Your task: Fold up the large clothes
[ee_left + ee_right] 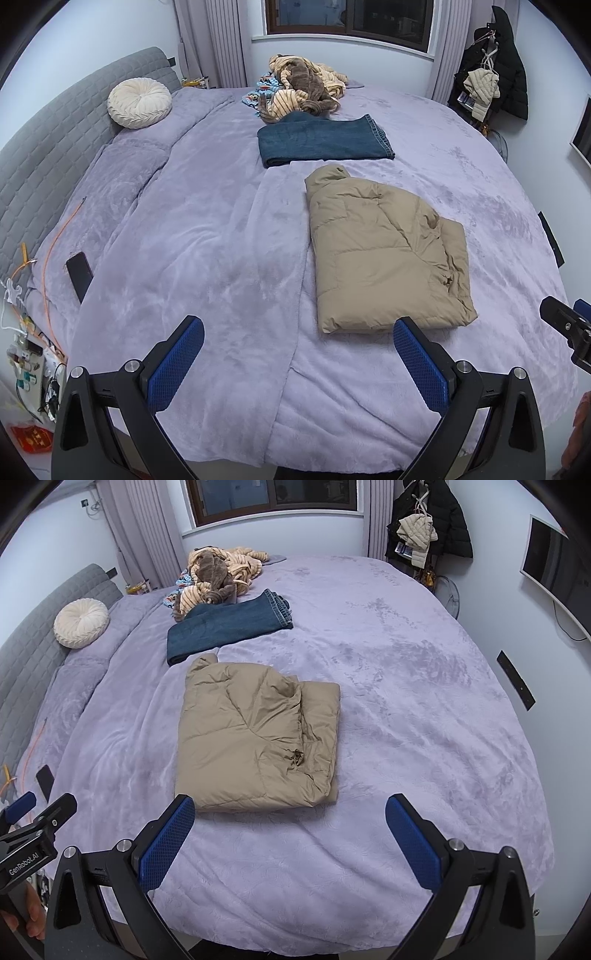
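Note:
A tan puffer jacket [384, 247] lies folded into a thick rectangle on the lavender bed cover [207, 236]; it also shows in the right wrist view [255, 734]. Behind it lie folded dark blue jeans [321, 140] [225, 627]. My left gripper [299, 332] is open and empty, above the bed's near edge, just in front of the jacket. My right gripper [290, 810] is open and empty, close in front of the jacket's near edge. The right gripper's tip shows at the left wrist view's right edge [565, 325].
A heap of striped and brown clothes [299, 88] lies at the bed's far side below the window. A round cream cushion [139, 103] leans on the grey headboard [40, 155]. A black phone [79, 273] lies at the left. Coats [428, 524] hang at the far right. A wall screen [554, 568] is at the right.

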Demonstrator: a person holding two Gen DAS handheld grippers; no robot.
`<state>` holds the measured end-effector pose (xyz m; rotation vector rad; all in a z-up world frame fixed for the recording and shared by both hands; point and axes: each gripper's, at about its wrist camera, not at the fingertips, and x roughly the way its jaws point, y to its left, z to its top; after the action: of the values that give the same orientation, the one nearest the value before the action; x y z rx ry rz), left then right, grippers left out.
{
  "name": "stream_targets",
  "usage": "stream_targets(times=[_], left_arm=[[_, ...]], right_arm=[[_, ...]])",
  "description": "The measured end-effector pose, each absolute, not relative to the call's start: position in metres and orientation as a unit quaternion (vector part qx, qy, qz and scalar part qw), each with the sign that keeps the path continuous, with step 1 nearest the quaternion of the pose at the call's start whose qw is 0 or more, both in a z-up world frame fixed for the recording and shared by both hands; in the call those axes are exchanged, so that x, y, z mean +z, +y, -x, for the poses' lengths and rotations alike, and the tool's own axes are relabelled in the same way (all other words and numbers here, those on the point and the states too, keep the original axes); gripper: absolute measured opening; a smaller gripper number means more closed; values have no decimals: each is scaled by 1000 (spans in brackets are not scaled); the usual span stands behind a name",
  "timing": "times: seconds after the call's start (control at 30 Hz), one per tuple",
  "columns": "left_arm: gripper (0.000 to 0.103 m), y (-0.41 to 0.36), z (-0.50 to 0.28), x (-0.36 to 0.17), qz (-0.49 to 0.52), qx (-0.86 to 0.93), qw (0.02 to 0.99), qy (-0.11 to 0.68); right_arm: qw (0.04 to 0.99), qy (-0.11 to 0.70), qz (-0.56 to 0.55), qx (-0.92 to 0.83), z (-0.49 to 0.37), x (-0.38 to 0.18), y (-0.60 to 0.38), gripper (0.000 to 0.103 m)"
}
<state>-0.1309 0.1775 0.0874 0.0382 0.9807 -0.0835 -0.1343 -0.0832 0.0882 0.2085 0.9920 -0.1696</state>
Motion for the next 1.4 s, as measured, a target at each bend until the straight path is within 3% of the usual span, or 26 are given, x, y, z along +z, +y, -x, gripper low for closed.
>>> stream_targets(times=[1.4], left_arm=[[103, 177, 132, 87, -18, -34, 881, 471]], right_arm=[[870, 477, -98, -81, 132, 90, -81, 103]])
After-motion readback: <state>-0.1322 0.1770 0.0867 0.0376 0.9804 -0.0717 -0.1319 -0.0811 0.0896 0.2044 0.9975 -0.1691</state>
